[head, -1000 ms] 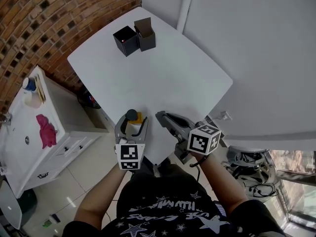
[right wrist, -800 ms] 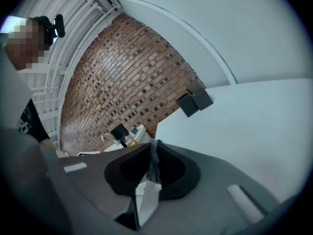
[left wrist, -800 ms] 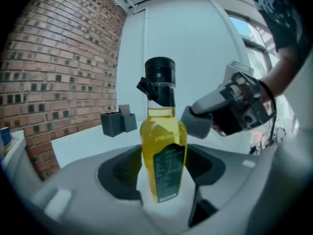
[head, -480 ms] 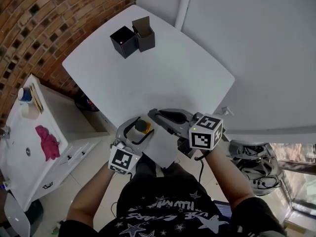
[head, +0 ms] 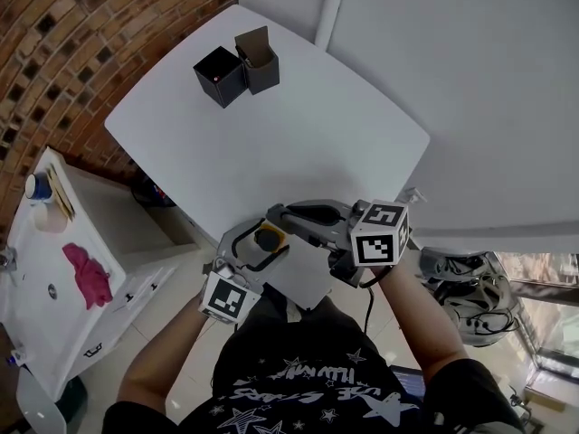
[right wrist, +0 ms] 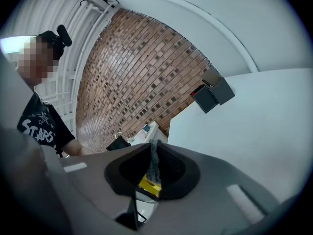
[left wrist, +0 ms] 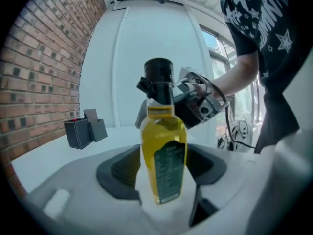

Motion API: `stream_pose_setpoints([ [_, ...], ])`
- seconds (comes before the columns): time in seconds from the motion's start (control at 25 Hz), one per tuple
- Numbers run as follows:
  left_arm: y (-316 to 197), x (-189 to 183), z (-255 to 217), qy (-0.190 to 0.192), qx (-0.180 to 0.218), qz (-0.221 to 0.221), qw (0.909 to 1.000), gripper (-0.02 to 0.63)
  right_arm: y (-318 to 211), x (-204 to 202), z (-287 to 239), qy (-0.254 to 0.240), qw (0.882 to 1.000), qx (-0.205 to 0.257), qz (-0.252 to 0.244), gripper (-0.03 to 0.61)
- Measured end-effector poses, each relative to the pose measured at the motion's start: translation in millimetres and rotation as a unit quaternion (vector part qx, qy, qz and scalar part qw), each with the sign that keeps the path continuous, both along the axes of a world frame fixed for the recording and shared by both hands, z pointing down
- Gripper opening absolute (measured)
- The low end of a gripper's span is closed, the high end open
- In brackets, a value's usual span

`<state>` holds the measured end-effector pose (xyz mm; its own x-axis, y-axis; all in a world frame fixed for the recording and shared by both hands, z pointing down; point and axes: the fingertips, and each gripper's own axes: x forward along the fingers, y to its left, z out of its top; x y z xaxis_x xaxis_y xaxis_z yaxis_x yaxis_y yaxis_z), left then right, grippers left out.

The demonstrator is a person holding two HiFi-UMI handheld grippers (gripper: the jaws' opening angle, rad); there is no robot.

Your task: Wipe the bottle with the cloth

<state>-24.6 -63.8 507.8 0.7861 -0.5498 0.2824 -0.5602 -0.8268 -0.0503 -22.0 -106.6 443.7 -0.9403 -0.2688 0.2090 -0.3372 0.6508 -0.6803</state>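
1. Slippage is your main worry. Your left gripper (left wrist: 162, 174) has the bottle (left wrist: 164, 146) upright between its jaws, apparently lifted by the table's near corner. Those jaws are opening, so the yellow bottle could drop past the edge to the tiled floor.
2. Your right gripper (head: 277, 217) is clenched on a thin grey cloth (right wrist: 153, 159), its tips just beside the bottle's neck. As I judge it, a hard sideways push against a loosening hold could tilt the bottle or knock it free.
3. Little cloth shows beyond the jaws, so you may end up rubbing the bottle with bare tips rather than fabric.
4. The white table (head: 271, 125) is bare near you. Two dark boxes (head: 217, 75) stand well apart at its far corner, out of your way.
5. A brick wall (head: 63, 34) runs along your left. A white cabinet (head: 36, 269) with a pink rag (head: 83, 274) on top stands in front of it.
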Motion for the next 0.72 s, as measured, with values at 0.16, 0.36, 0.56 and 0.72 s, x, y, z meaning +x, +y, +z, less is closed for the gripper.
stream_pose_setpoints([
  [0.16, 0.1, -7.2, 7.1, -0.006, 0.002, -0.021, 0.9998, 0.315, 2.0, -2.3, -0.8, -0.004, 1.000, -0.003, -0.006, 0.040],
  [0.36, 5.2, -23.3, -1.8, 0.000, -0.008, -0.060, 0.9981, 0.319, 2.0, -5.6, 5.6, 0.001, 1.000, -0.006, -0.013, 0.041],
  [0.56, 14.6, -43.7, -10.7, 0.018, -0.033, -0.119, 0.9922, 0.319, 0.6, -9.1, 25.1, 0.010, 1.000, -0.026, -0.012, 0.041],
  [0.72, 21.8, -60.8, -8.3, 0.043, -0.062, -0.168, 0.9829, 0.319, 0.9, -8.7, 52.1, 0.025, 0.999, -0.046, -0.012, 0.041],
])
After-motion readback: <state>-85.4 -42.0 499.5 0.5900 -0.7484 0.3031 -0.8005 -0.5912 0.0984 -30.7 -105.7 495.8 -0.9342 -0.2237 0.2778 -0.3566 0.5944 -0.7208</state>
